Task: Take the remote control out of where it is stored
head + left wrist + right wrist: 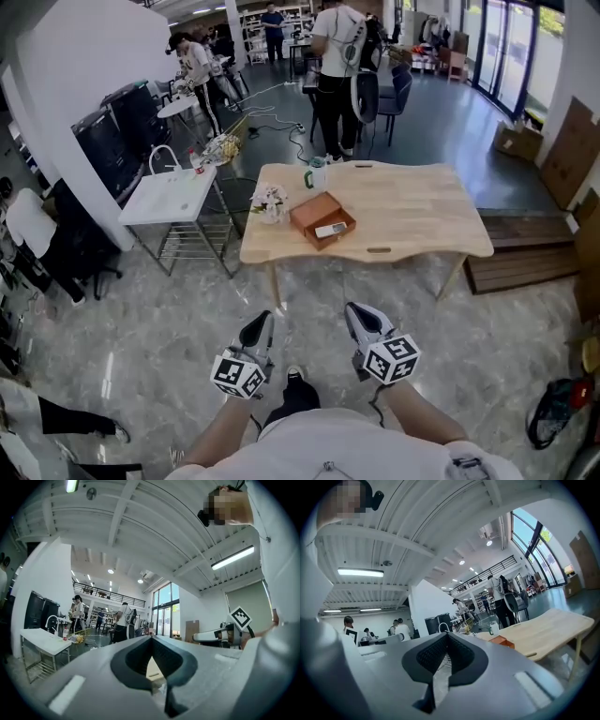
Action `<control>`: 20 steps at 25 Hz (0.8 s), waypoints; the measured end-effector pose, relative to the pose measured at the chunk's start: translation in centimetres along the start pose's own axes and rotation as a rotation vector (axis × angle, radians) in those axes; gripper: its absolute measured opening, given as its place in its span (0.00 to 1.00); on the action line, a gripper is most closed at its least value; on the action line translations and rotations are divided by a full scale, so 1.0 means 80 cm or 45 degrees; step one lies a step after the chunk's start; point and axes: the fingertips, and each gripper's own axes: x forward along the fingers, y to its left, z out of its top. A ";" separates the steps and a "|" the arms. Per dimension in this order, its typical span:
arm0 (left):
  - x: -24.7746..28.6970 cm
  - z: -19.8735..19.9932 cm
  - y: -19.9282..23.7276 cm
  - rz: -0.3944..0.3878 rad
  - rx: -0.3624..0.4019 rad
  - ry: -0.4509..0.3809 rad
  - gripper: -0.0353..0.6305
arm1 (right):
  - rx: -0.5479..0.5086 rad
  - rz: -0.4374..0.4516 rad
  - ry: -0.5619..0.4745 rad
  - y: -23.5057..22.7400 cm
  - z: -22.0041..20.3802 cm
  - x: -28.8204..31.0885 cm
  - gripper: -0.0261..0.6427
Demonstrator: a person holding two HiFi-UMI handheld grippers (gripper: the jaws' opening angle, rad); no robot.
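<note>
A: From the head view, what lies around the remote control (330,230)?

B: It lies in one open brown box (309,212) on the one wooden desk (412,216), near the desk's left end. One pot of white flowers (270,202) stands just left of the box, and one bottle (314,174) stands behind it. A white sink stand (169,197) is left of the desk. At least three people stand far behind. Only bare floor lies between the person and the desk.

A: And the arms?

B: Both forearms reach forward, side by side over the floor, short of the desk. The left hand-held gripper (260,321) and the right hand-held gripper (360,313) both point at the desk.

A: The left gripper view?

B: The left hand-held gripper (152,639) has its jaws closed tip to tip, with nothing held. The sink stand (42,641) shows at the left.

A: The right gripper view?

B: The right hand-held gripper (447,635) is the same, jaws together and empty. The desk (543,632) is ahead on the right, with the box (504,641) on it.
</note>
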 end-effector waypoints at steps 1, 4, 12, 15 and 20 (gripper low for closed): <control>0.012 0.001 0.006 -0.016 -0.004 0.001 0.05 | 0.000 -0.021 0.001 -0.009 0.002 0.008 0.08; 0.045 0.002 0.029 -0.061 -0.010 -0.002 0.05 | 0.007 -0.065 -0.010 -0.027 0.013 0.039 0.08; 0.114 0.007 0.116 -0.107 -0.024 -0.006 0.05 | 0.012 -0.097 0.009 -0.044 0.023 0.139 0.08; 0.132 0.010 0.151 -0.118 -0.025 -0.001 0.05 | 0.014 -0.122 0.019 -0.051 0.026 0.175 0.08; 0.165 0.011 0.210 -0.143 -0.045 0.006 0.05 | 0.007 -0.156 0.015 -0.063 0.041 0.240 0.08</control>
